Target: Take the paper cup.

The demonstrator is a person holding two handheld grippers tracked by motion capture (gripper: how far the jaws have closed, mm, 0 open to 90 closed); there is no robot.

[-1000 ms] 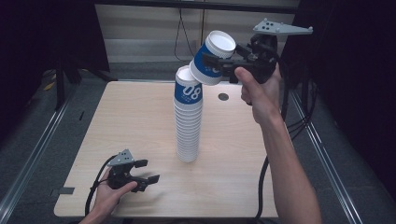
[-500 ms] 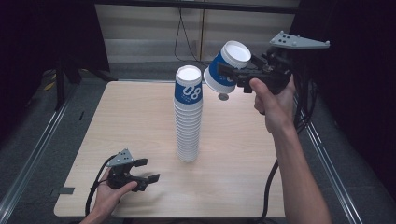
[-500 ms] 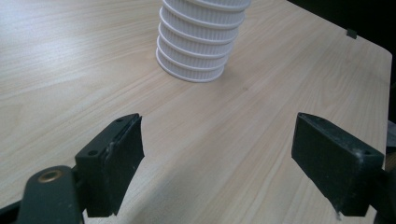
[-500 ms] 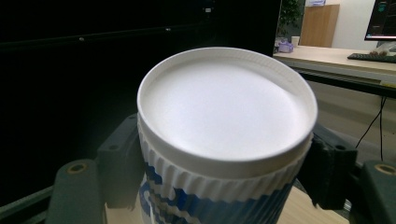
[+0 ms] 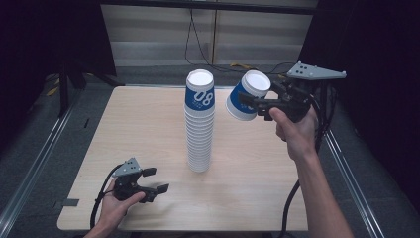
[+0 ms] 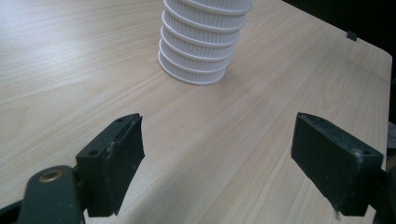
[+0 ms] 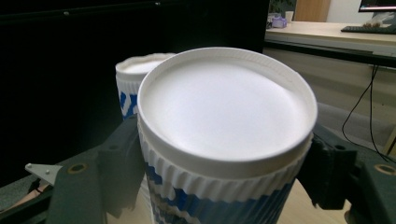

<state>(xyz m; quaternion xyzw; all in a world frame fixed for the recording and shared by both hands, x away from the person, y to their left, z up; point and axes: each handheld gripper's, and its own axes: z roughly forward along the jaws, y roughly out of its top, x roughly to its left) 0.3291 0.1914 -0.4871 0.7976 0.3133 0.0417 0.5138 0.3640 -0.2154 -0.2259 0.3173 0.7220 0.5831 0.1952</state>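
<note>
A tall stack of upturned ribbed white paper cups (image 5: 199, 124) stands mid-table, and its top cup has a blue band printed "08". My right gripper (image 5: 250, 103) is in the air to the right of the stack's top. It is shut on a single blue-and-white cup (image 5: 253, 84), tilted with its white base up. In the right gripper view both jaws press the sides of that cup (image 7: 224, 116), and the stack's top (image 7: 133, 79) is behind it. My left gripper (image 5: 155, 180) rests open on the table's front left. Its jaws (image 6: 217, 149) hold nothing, and the foot of the stack (image 6: 201, 42) is ahead of them.
The light wooden table (image 5: 138, 124) has dark floor and metal rails on both sides. Cables trail from each gripper, and a grey three-cornered plate (image 5: 317, 72) sits on top of the right one. Bare tabletop lies on all sides of the stack.
My right hand has carried the cup from beside the stack's top to the right and lower, clear of the stack. The left gripper has stayed put.
</note>
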